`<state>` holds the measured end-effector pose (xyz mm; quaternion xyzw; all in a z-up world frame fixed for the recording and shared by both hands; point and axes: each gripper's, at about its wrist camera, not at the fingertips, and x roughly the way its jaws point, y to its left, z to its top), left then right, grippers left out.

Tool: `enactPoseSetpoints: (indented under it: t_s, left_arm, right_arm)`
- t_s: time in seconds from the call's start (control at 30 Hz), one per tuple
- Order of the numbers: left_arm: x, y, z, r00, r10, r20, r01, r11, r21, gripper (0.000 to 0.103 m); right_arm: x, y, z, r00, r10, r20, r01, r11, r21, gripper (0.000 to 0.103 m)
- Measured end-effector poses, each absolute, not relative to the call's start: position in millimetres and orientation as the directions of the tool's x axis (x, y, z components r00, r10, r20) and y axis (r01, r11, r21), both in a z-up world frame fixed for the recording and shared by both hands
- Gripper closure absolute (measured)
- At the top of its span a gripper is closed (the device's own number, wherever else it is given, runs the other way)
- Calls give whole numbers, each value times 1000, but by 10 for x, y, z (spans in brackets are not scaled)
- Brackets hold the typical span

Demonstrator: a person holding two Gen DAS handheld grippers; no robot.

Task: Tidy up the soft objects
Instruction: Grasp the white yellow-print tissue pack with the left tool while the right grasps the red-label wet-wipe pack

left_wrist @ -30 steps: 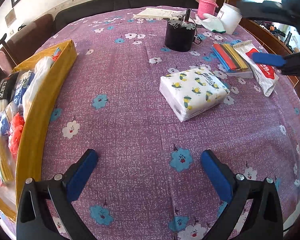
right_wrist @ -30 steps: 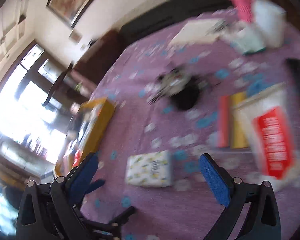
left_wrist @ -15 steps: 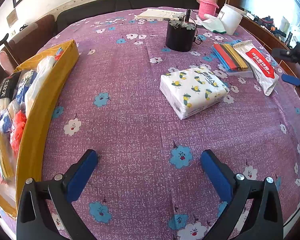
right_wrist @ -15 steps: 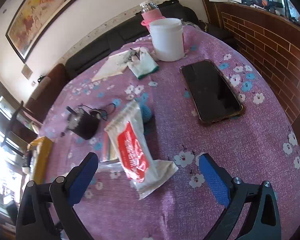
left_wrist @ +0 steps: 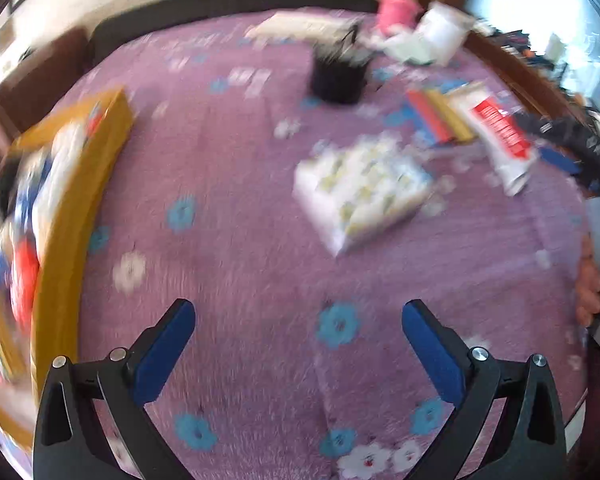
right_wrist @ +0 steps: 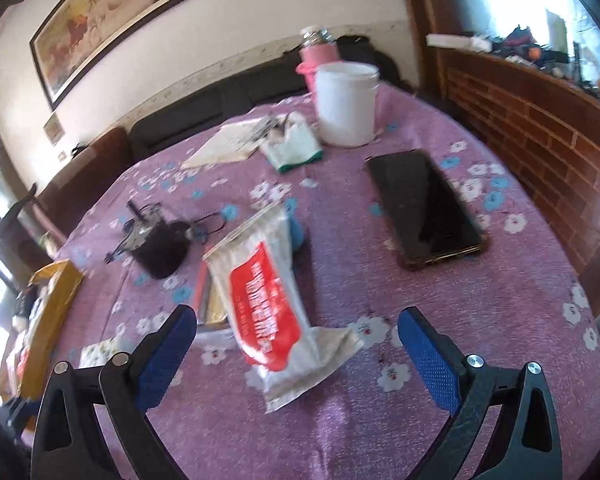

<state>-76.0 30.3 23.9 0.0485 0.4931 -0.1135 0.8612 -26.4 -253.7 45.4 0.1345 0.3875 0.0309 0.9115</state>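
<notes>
- Though blurred in the left wrist view, one left tongs (left_wrist: 298,344) spread wide above the purple flowered counter (left_wrist: 260,240), holding nothing.
- One right tongs (right_wrist: 296,344) likewise spread wide and holding nothing, low over the counter (right_wrist: 500,320), just short of the near end of one white pouch with a red label (right_wrist: 272,308).
- Pouch lying flat, near end crumpled, between the two blue pads in that view; seen again at the right of the left view (left_wrist: 500,132), with the right tongs' dark arm just beside it.
- One white tissue pack with yellow print (left_wrist: 364,188) flat on the counter, well ahead of the left tongs, apart from the pouch; only a corner showing at lower left of the right view (right_wrist: 100,350).
- One yellow box (left_wrist: 80,208) at the counter's left edge, filled with soft packets in white, blue and red; number too smeared to count.
- One stack of coloured strips (left_wrist: 440,116), red and yellow, touching the pouch's far side.
- One black pot (right_wrist: 160,244) with cables, beyond the pouch.
- One black phone (right_wrist: 424,208) face up, right of the pouch, apart from it.
- One white tub (right_wrist: 346,104), one pink bottle (right_wrist: 318,56) behind it, one white and green cloth (right_wrist: 294,148) beside the tub, one paper pad (right_wrist: 228,144) to its left.
</notes>
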Motion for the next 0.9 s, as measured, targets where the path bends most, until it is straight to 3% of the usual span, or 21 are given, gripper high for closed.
enactPoseSetpoints:
  t_s: [0.23, 0.47, 0.57, 0.6, 0.63, 0.67, 0.7, 0.73, 0.77, 0.9]
  left_arm:
    - [-435, -87, 358, 553, -160, -818, 464, 874, 143, 0]
    - [-97, -300, 125, 532, -148, -834, 519, 835, 183, 0]
    - [-11, -298, 105, 496, -158, -854, 492, 861, 127, 0]
    - [27, -273, 97, 472, -165, -866, 476, 874, 93, 1]
    - [51, -258, 93, 459, -178, -871, 465, 883, 65, 8]
    - [62, -221, 100, 443, -214, -871, 460, 888, 16, 24]
    - [56, -195, 115, 442, -230, -867, 453, 892, -6, 31]
    - [47, -173, 143, 451, -212, -867, 434, 901, 5, 48]
    - [41, -172, 153, 450, -214, -867, 427, 904, -1, 52]
    - [-61, -41, 249, 459, -265, -848, 387, 919, -78, 52]
  right_arm:
    - [-18, -2274, 479, 615, 161, -772, -94, 987, 131, 1]
    - [200, -2117, 357, 574, 111, -811, -124, 991, 47, 8]
    - [286, -2103, 293, 544, 131, -829, -130, 989, 70, 26]
    - [303, -2099, 262, 533, 141, -834, -134, 988, 81, 41]
    - [311, -2100, 239, 521, 155, -839, -136, 986, 97, 54]
    - [310, -2095, 237, 517, 172, -839, -137, 984, 117, 57]
    - [287, -2100, 252, 516, 184, -837, -130, 982, 136, 59]
    - [263, -2108, 271, 519, 186, -835, -124, 982, 142, 60]
    - [235, -2109, 294, 523, 191, -831, -122, 981, 149, 60]
    - [124, -2185, 403, 540, 225, -811, -102, 974, 203, 60]
